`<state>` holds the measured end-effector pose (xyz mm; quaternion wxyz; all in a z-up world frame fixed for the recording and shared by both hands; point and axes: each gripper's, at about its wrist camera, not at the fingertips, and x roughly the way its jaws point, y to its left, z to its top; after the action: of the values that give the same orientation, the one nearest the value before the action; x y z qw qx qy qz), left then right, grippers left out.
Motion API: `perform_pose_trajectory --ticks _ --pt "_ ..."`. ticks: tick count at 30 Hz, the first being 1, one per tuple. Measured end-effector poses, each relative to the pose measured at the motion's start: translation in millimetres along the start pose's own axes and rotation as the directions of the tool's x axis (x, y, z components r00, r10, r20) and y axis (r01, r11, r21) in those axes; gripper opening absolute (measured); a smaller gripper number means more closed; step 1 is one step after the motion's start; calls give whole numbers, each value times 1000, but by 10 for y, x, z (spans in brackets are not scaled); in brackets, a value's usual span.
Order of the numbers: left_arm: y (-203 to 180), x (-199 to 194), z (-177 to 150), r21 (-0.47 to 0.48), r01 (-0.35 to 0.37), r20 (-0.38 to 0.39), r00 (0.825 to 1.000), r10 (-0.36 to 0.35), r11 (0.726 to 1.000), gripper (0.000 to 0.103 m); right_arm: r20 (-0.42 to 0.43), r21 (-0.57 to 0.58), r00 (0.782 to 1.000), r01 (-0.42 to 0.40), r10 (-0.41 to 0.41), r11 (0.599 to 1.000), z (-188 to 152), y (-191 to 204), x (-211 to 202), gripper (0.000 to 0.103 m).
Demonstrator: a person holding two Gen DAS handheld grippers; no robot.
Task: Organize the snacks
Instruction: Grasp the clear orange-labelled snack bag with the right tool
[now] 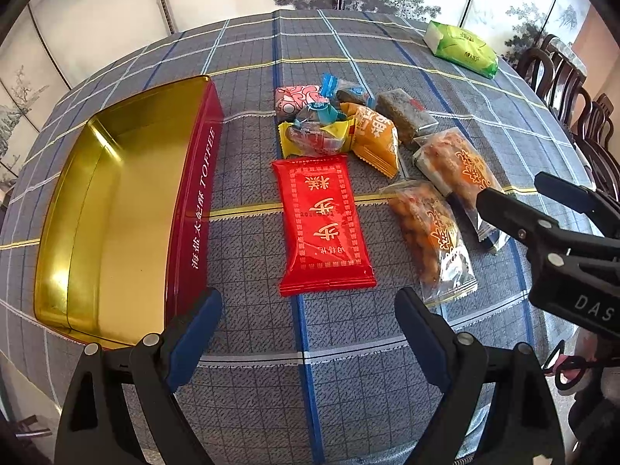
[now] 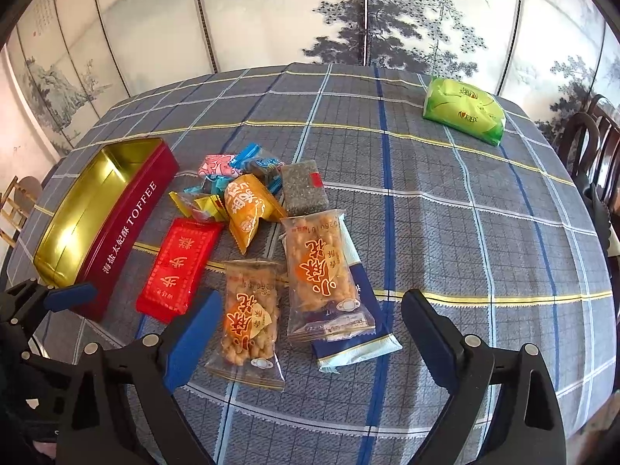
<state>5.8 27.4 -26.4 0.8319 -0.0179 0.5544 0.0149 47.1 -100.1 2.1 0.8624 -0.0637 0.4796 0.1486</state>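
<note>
A table under a grey plaid tablecloth (image 2: 445,201) carries everything. An open red toffee tin (image 2: 128,232), gold inside, lies at its left. Just right of the tin lies a red snack packet (image 2: 176,267), then a heap of small wrapped candies (image 2: 232,182), two clear packets of fried twists (image 2: 317,271), and, well apart, a green tissue pack (image 2: 463,110).

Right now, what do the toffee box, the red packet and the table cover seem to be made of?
Toffee box: probably metal tin; the gold inside shines and mirrors light, the red outer wall is glossy with printed letters.
Red packet: looks like thin plastic film, smooth and shiny, with crimped sealed ends.
Table cover: seems woven cloth, matte, with a fine checked weave and soft folds.
</note>
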Motion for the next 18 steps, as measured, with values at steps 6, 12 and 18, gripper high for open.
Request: perform_pose_trajectory --ticks 6,12,18 --pt "54 -21 46 -11 20 15 1000 -20 1000 82 -18 -14 1000 0 -1 1000 29 -44 139 81" --pt "69 -5 95 -11 39 17 999 -39 999 74 -38 -26 999 -1 0 1000 98 -77 330 72" --pt "61 37 147 1 35 10 999 -35 999 67 -59 -42 998 -4 1 999 158 -77 501 63"
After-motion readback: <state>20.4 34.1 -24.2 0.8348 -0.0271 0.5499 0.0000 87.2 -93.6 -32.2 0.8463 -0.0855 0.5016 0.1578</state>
